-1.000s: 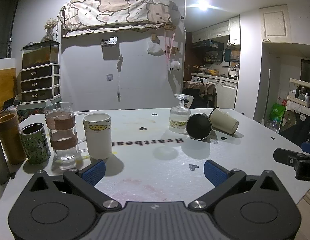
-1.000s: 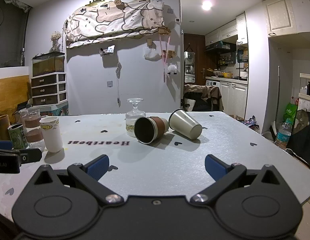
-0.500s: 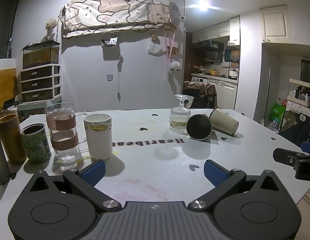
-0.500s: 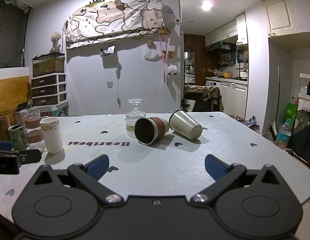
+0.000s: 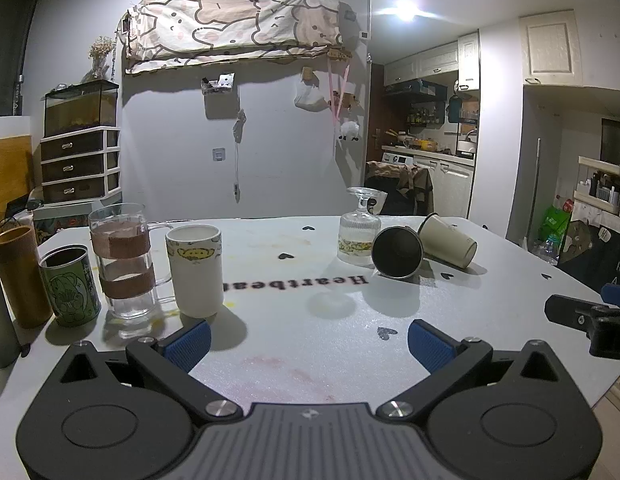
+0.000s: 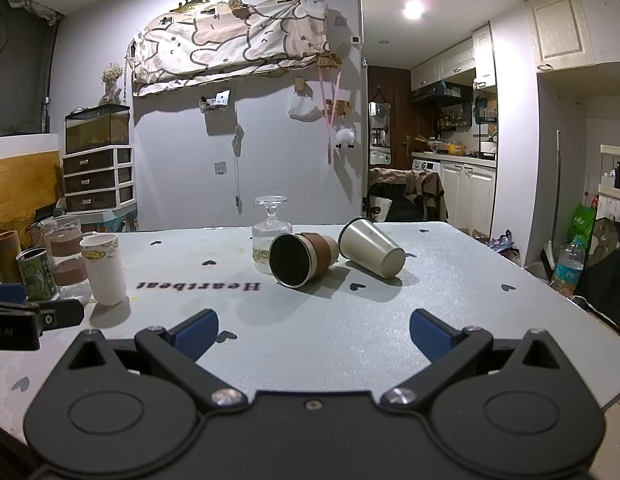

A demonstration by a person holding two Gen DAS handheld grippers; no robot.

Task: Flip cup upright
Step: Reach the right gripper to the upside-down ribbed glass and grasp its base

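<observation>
A steel cup with a brown sleeve [image 6: 300, 258] lies on its side on the white table [image 6: 350, 332], its mouth toward me; it also shows in the left wrist view [image 5: 397, 253]. A cream cup [image 6: 372, 252] lies tipped beside it, also seen in the left wrist view [image 5: 448, 240]. A stemmed glass [image 6: 270, 236] stands upside down behind them. My right gripper [image 6: 313, 332] is open and empty, well short of the cups. My left gripper [image 5: 308, 340] is open and empty near the table's front left.
At the left stand a white paper cup [image 5: 195, 270], a glass mug with brown bands [image 5: 124, 266], a green can [image 5: 70, 290] and a bamboo tube [image 5: 20, 274]. The right gripper's side shows at the right edge [image 5: 590, 320]. The table edge falls away right.
The right gripper has edged slightly forward toward the lying cups. The left gripper has barely moved. No object has moved.
</observation>
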